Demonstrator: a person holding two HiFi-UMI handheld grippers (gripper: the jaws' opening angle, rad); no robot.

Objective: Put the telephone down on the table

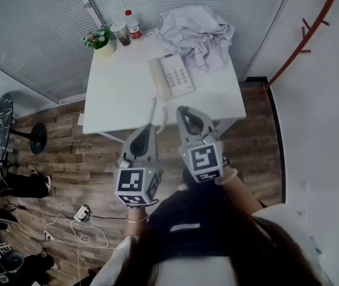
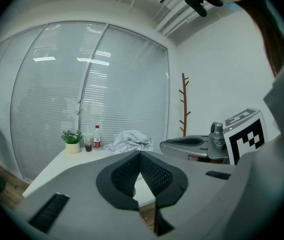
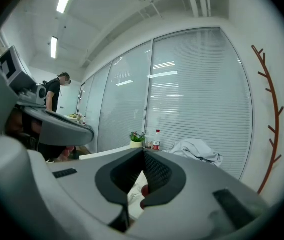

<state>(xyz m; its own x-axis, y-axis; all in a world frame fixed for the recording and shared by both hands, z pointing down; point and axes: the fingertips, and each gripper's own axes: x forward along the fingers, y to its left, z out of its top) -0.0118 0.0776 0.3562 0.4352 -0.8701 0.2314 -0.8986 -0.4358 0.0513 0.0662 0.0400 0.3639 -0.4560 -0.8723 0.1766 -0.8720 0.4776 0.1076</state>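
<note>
1. Left hand-held gripper (image 1: pixel 148 128) (image 2: pixel 140 156): jaws fully closed, pads meeting at the tips, nothing between them. It is held in the air with its tips about level with the near edge of the counter (image 1: pixel 115 94), and its body hangs over the wooden floor (image 1: pixel 68 159).
2. Right hand-held gripper (image 1: pixel 184 112) (image 3: pixel 142 154): jaws closed tip to tip, holding nothing. It sits just beside the left unit and slightly further forward, with its tips over the counter's near edge.
3. Telephone (image 1: pixel 172 76): lies flat on the white counter, between the centre and the right edge, keypad facing up. The handset (image 1: pixel 156 79) is seated along the side nearer the counter's left edge. The telephone is clear of both hand-held grippers, and neither unit touches it.
4. Cord (image 1: pixel 157 109): a white lead runs from the telephone toward the near edge and passes between the two units.
5. Far right corner: a crumpled pale cloth (image 1: pixel 196 28) (image 2: pixel 128 140) (image 3: pixel 195 150), just behind the telephone.
6. Far left corner: a plant pot (image 1: pixel 102 42) (image 2: pixel 72 142) (image 3: pixel 135 140), a cup (image 1: pixel 121 34) of dark liquid and a red-capped bottle (image 1: pixel 133 24) stand close together.
7. Coat rack (image 1: pixel 312 28) (image 2: pixel 184 104) (image 3: pixel 270 129): a brown, branch-shaped rack stands beyond the counter's right edge, by the wall.
</note>
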